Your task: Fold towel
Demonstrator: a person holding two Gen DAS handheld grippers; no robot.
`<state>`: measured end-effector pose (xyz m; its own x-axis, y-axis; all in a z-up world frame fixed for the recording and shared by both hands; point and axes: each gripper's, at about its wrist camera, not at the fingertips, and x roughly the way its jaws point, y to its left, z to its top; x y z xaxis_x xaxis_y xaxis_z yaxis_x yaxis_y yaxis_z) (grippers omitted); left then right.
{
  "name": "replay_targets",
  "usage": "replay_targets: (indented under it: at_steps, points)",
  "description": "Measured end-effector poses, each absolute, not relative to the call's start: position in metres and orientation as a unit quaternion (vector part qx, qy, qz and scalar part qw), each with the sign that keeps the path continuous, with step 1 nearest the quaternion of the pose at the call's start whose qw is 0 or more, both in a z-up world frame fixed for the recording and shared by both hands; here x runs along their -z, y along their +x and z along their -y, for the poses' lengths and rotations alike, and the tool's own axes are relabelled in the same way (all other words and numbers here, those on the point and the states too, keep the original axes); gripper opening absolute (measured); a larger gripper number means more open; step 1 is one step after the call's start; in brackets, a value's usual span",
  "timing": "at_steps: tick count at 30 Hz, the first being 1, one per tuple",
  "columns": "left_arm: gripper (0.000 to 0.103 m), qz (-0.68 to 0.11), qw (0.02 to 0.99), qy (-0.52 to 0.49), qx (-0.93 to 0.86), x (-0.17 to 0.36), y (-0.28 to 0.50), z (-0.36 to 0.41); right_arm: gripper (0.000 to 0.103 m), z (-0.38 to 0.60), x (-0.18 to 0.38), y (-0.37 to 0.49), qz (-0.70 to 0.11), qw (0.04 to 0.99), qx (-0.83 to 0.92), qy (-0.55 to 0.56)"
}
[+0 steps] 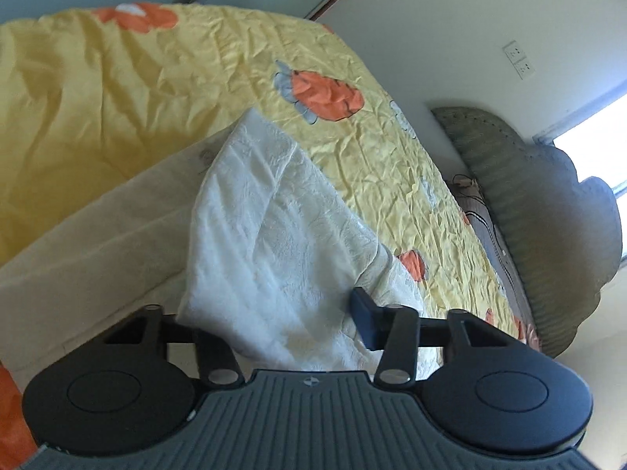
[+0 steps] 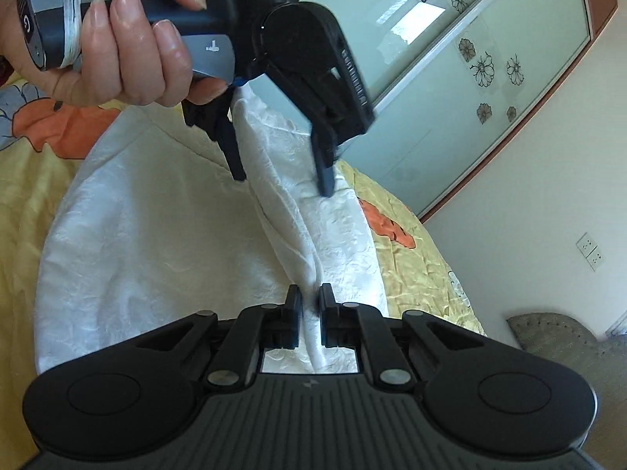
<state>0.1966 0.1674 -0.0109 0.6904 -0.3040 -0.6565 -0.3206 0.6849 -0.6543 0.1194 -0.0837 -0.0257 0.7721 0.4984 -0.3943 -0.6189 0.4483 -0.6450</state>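
Note:
A white embossed towel [image 2: 137, 235] lies on a yellow bedspread [image 2: 411, 282], with a raised ridge running up its middle. My right gripper [image 2: 309, 293] is shut on the near end of that ridge, cloth pinched between its pads. Farther up, a hand [image 2: 129, 51] holds my left gripper [image 2: 281, 180], whose fingers bear on the bunched ridge from both sides and keep it lifted. In the left wrist view the towel [image 1: 274, 215] fills the left gripper [image 1: 278, 305]. It drapes over and hides the left finger, and only the right finger [image 1: 366, 313] shows.
The bedspread [image 1: 117, 98] carries orange flower prints and spreads well beyond the towel. A frosted sliding door [image 2: 450, 78] stands behind the bed. A wall with sockets [image 1: 519, 58], a green padded headboard [image 1: 509, 180] and a bright window [image 1: 599, 137] are on the right.

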Motion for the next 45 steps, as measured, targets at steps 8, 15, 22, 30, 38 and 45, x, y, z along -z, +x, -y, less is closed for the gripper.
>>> replay_targets:
  at_steps: [8,15,22,30,38,45]
  points:
    - [0.010,-0.362,0.867,-0.343,-0.009,-0.002,0.178,-0.166,0.067,0.156,0.030,0.132,-0.108,0.836,-0.216,-0.493]
    - [0.009,-0.353,0.882,-0.314,-0.004,-0.013,0.174,-0.157,0.052,0.202,0.050,0.168,-0.177,0.844,-0.161,-0.480]
    - [0.009,-0.361,0.886,-0.291,0.020,-0.022,0.178,-0.165,0.004,0.197,0.069,0.166,-0.181,0.829,-0.130,-0.512]
    - [0.009,-0.390,0.885,-0.244,0.070,-0.024,0.148,-0.192,0.003,0.192,0.021,0.042,-0.176,0.843,-0.151,-0.484]
    - [0.009,-0.410,0.903,-0.128,0.023,0.000,0.120,-0.174,0.004,0.169,0.058,-0.005,-0.229,0.834,-0.193,-0.464]
    - [0.009,-0.394,0.913,-0.107,-0.014,0.005,0.125,-0.167,0.004,0.165,0.058,-0.011,-0.229,0.856,-0.194,-0.422]
